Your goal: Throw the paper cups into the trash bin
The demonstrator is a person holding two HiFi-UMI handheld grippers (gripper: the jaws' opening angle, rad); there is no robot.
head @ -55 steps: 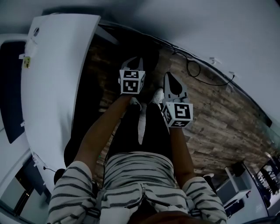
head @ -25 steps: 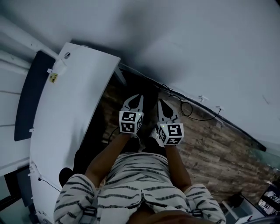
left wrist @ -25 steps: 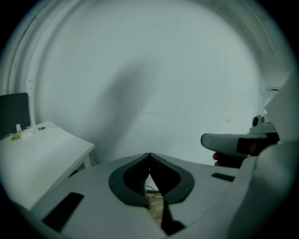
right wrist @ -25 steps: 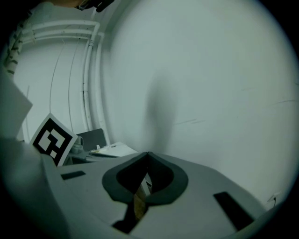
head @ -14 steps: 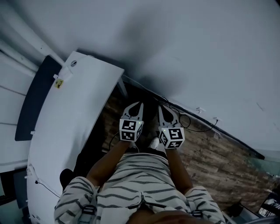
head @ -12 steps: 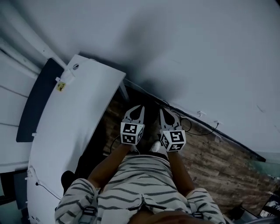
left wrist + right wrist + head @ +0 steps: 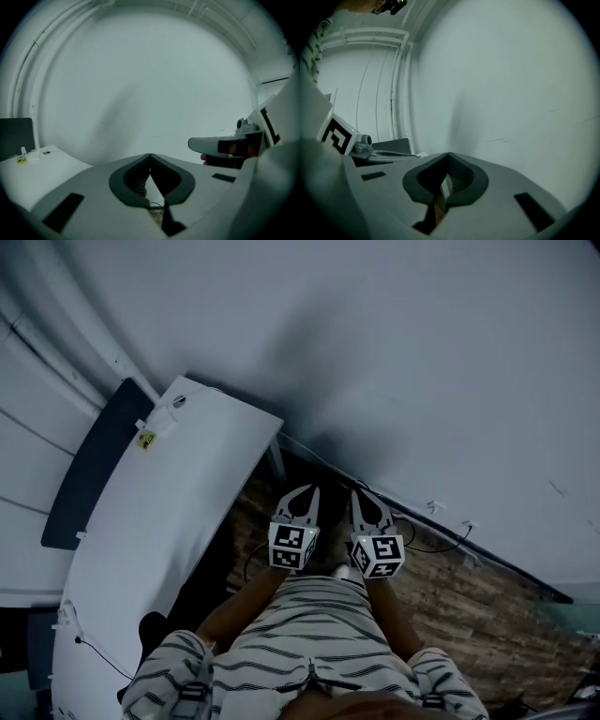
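Observation:
No paper cup or trash bin shows in any view. In the head view my left gripper [image 7: 302,495] and right gripper [image 7: 364,498] are held side by side in front of the person's striped shirt, pointing at a white wall. Both are shut, tips touching, with nothing between them. In the left gripper view the left gripper [image 7: 150,155] faces the bare wall, with the right gripper [image 7: 224,145] beside it. In the right gripper view the right gripper [image 7: 448,154] also faces the wall, and the left gripper [image 7: 375,151] lies to its left.
A long white table [image 7: 141,549] runs along the left, with a small yellow-tagged item [image 7: 146,438] near its far end and a dark panel [image 7: 89,465] beyond it. Wooden floor [image 7: 459,610] with a black cable [image 7: 427,542] meets the wall [image 7: 394,362] ahead.
The head view has swung up toward the wall, so less floor and more wall shows. Both grippers sit lower in the frame, still side by side and shut.

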